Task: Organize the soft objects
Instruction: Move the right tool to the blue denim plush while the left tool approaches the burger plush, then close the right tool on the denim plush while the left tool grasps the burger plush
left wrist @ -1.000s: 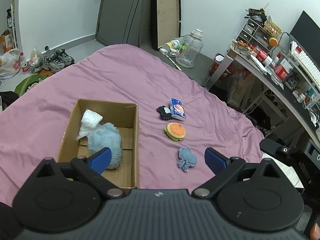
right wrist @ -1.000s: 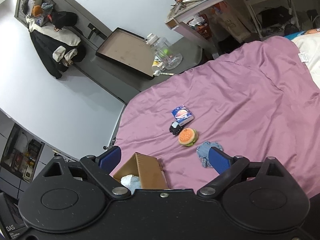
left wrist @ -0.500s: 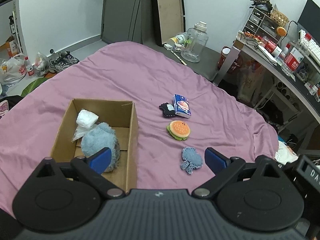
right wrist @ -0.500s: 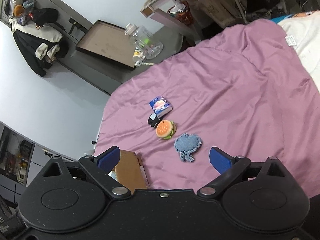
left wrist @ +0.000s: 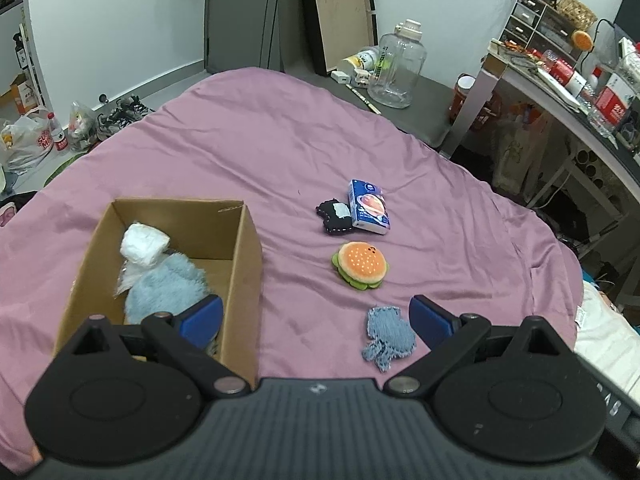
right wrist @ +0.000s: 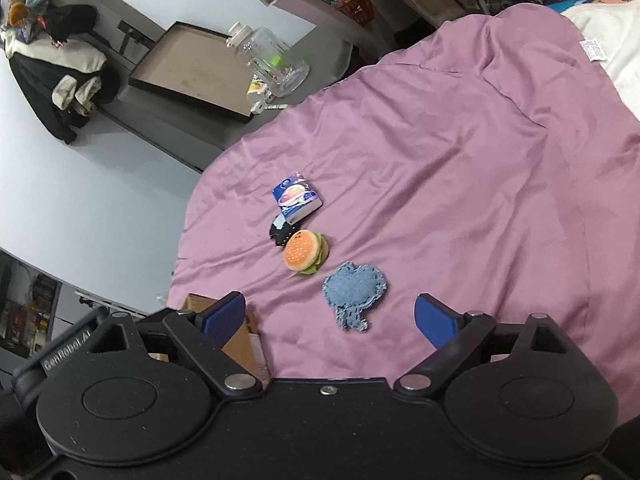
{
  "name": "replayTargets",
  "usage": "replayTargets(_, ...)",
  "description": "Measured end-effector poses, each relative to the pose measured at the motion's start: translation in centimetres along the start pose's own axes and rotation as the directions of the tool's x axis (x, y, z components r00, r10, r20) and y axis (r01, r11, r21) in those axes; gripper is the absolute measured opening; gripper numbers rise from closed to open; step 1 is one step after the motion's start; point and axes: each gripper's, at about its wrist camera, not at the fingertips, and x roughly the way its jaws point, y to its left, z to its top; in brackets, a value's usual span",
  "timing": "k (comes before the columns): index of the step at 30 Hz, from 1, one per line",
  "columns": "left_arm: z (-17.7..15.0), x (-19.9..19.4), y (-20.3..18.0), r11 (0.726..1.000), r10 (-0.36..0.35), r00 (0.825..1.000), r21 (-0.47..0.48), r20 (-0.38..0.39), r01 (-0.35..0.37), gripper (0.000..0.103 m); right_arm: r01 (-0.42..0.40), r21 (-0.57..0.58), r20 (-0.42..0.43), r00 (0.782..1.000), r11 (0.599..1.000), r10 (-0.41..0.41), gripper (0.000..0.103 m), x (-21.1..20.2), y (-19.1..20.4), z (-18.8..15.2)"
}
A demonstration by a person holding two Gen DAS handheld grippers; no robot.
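A cardboard box sits on the purple bedsheet and holds a fluffy blue plush and a white wrapped bundle. To its right lie a black soft toy, a blue tissue pack, a burger plush and a blue denim piece. My left gripper is open above the box's right wall. My right gripper is open just above the denim piece, with the burger plush, the tissue pack and the box corner ahead.
A large clear jug and a framed board stand on the floor beyond the bed. A cluttered desk runs along the right. Shoes and bags lie on the floor at the left. A white pillow lies at the right.
Both grippers have shifted; the right one has moved closer to the denim piece, which now sits between its fingers in view. Both stay open. The objects have not moved.
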Motion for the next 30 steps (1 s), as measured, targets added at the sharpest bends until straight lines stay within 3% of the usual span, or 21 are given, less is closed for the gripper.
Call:
replayTargets(5,0.8,2.0,-0.5,1.0,0.016,1.0,-0.001,-0.008,-0.016,0.099,-0.024,0.005,-0.04,0.999,1.0,0.024,0.082,2.3,-0.2,0.2)
replayTargets(13,1.9,5.6,-1.4,1.0,0.018,0.999,-0.011,-0.031,-0.018,0.098,-0.014,0.024,-0.084,0.996,1.0,0.016,0.076,5.4,-1.4,1.0)
replayTargets(17,2.2,7.5,-1.8,1.0,0.005,0.999,-0.024,-0.052,-0.006,0.097,-0.003,0.084,-0.119,0.993,0.996,0.013,0.065,7.3,-2.6,1.4)
replayTargets(24,2.3,10.2,-2.2,0.999,-0.011,0.997,-0.046,-0.074,0.007,0.096,-0.014,0.158,-0.208,0.977,0.987,0.048,0.063,11.0,-3.6,1.3)
replayTargets(27,2.5,11.2,-2.7,0.999,-0.013,0.996,-0.043,-0.086,0.009,0.096,-0.001,0.176,-0.247,0.968,0.984,0.046,0.051,12.3,-3.9,1.1)
replayTargets(29,2.7,11.9,-3.0,0.999,-0.018,0.996,-0.037,-0.092,0.014,0.096,-0.005,0.183,-0.256,0.965,0.983,0.053,0.028,12.8,-4.0,1.1)
replayTargets(30,2.7,12.3,-3.2,0.999,-0.017,0.995,-0.032,-0.095,0.014,0.096,-0.008,0.185,-0.253,0.966,0.983,0.056,0.027,12.9,-4.2,1.1)
